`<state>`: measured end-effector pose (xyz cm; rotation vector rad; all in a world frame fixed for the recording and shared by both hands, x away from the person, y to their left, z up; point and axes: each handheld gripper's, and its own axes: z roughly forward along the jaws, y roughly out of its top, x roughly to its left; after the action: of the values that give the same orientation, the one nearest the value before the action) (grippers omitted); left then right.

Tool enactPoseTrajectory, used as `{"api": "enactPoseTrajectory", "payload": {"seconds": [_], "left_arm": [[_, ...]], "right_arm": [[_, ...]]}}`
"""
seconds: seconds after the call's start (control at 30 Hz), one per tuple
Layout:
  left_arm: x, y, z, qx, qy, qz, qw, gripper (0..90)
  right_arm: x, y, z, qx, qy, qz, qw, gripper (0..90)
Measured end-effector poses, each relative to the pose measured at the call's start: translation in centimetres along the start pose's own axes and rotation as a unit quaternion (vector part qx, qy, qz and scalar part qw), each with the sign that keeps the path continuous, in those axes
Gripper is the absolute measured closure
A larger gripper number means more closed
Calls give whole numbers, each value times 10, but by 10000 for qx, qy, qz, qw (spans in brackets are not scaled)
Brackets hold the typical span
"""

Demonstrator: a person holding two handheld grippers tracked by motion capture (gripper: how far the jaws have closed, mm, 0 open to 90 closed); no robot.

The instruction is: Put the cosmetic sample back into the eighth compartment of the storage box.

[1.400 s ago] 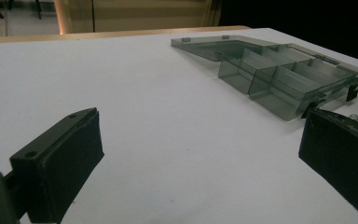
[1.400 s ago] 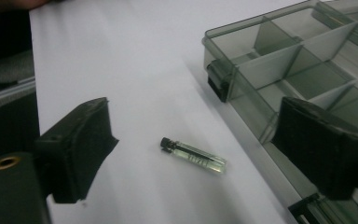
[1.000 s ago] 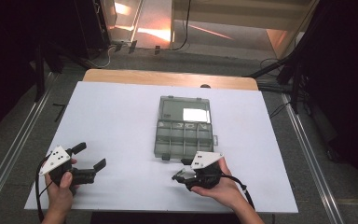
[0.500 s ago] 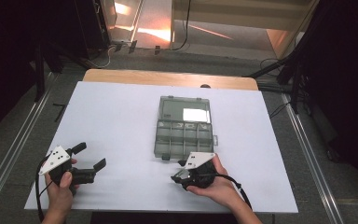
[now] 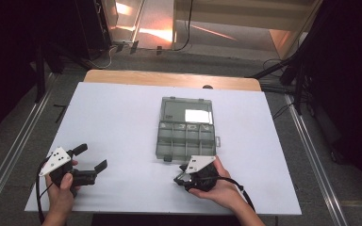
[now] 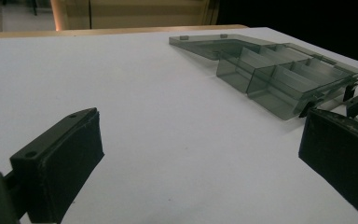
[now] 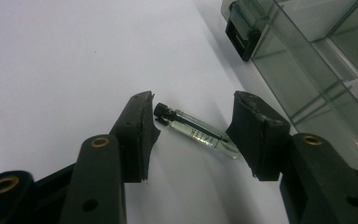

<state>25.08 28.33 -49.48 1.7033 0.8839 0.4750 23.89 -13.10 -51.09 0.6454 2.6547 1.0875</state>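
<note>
A small clear glass vial (image 7: 196,131) with a black cap lies flat on the white table, just off the near left corner of a smoky clear compartment box (image 5: 186,126) whose lid is shut. My right gripper (image 7: 193,112) points down at the vial. Its jaws have just been closing and stand either side of the vial, close to its two ends, with no firm press visible. In the high view the right gripper (image 5: 183,178) sits under the hand by the box's front edge. My left gripper (image 5: 92,157) rests open at the table's front left, nothing between its jaws.
The white table top (image 5: 118,117) has a wooden strip along its far edge. The box (image 6: 279,74) lies to the right in the left gripper view, with black latches (image 7: 242,32) on its front side. Dark floor and metal rails surround the table.
The right gripper's jaws have come closer together around the vial. The right hand shifted slightly; the left hand and the box kept still.
</note>
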Motion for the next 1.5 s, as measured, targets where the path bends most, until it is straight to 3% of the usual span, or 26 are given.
{"api": "enactPoseTrajectory", "payload": {"seconds": [0.3, 0.8, 1.2, 1.5], "left_arm": [[0, 0, 0, 8, -11, -20, 10000, 0], [1, 0, 0, 11, -14, -22, 10000, 0], [1, 0, 0, 12, -8, -22, 10000, 0], [1, 0, 0, 10, -9, -19, 10000, 0]], "right_arm": [[1, -1, 0, 55, -45, -109, 9999, 588], [-1, -5, -2, 206, 237, -72, 9995, 817], [-3, -3, -4, 235, 294, 10, 9993, 824], [-5, 0, -13, 74, 223, 65, 9997, 824]]}}
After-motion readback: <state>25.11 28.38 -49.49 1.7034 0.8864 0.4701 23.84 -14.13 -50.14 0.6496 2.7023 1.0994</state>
